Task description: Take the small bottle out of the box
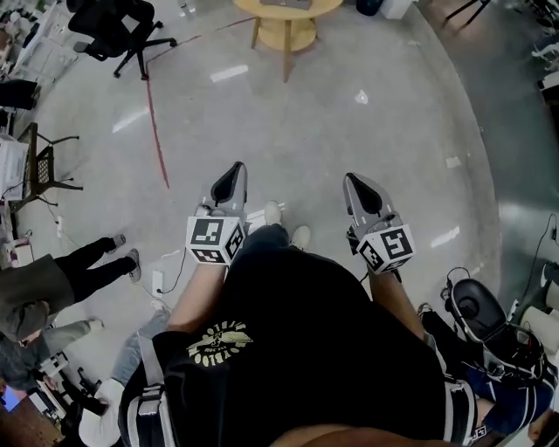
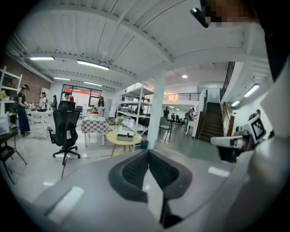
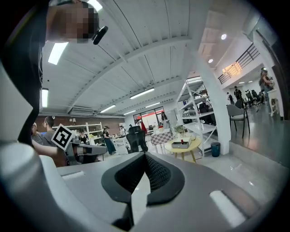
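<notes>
Open floor [image 1: 306,140] ahead, round table [image 1: 288,24] beyond

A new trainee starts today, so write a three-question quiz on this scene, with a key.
1. True or false: the left hand-held gripper holds something between its jaws.
2. In the head view, what stands on the floor left of the round yellow wooden table? A: a black office chair. B: a red sofa. C: a stepladder.
3. Fill in: the right hand-held gripper has its jaws ____.
Key: 1 false; 2 A; 3 shut.
</notes>
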`<state>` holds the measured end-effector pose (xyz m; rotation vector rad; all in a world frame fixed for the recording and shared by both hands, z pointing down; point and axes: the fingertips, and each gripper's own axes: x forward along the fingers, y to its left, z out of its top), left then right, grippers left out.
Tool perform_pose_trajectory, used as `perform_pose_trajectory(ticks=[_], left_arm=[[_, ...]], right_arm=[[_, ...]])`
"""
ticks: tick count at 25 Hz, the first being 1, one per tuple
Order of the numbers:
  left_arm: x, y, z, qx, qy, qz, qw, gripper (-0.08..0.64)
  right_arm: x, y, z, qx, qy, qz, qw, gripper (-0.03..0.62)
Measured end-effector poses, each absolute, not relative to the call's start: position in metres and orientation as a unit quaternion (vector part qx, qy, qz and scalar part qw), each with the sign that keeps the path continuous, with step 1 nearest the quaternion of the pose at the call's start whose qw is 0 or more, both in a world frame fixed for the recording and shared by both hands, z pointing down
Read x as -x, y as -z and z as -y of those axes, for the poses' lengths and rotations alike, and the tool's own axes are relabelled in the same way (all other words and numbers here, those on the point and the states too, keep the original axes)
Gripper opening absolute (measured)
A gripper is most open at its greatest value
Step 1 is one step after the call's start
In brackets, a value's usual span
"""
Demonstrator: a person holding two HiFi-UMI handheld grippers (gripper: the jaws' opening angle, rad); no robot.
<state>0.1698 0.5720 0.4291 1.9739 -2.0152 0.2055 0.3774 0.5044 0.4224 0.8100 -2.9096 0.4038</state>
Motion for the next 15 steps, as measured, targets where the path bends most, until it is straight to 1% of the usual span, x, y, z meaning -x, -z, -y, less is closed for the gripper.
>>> perform_pose_trajectory(ticks=[5,12,15], left_arm=[[-0.142,-0.438,-0.559,-0.688,-0.072,0.703,0.167,0.0],[-0.117,-0.405,-0.517,-0.717,-0.059,0.685,0.12,0.0],[-0.106,-0.398,-0.509,-0.724,-0.051,0.678,0.113,0.0]], right_arm=[[-0.351,-0.428,-0.493,-0.271,-0.138,0.951,0.052,0.0],[-0.306,-0.398,-0.478,-0.269,-0.101,0.957,0.051,0.0],[-0.289,-0.39,-0.475,-0.268,-0.09,0.958,0.054,0.0]])
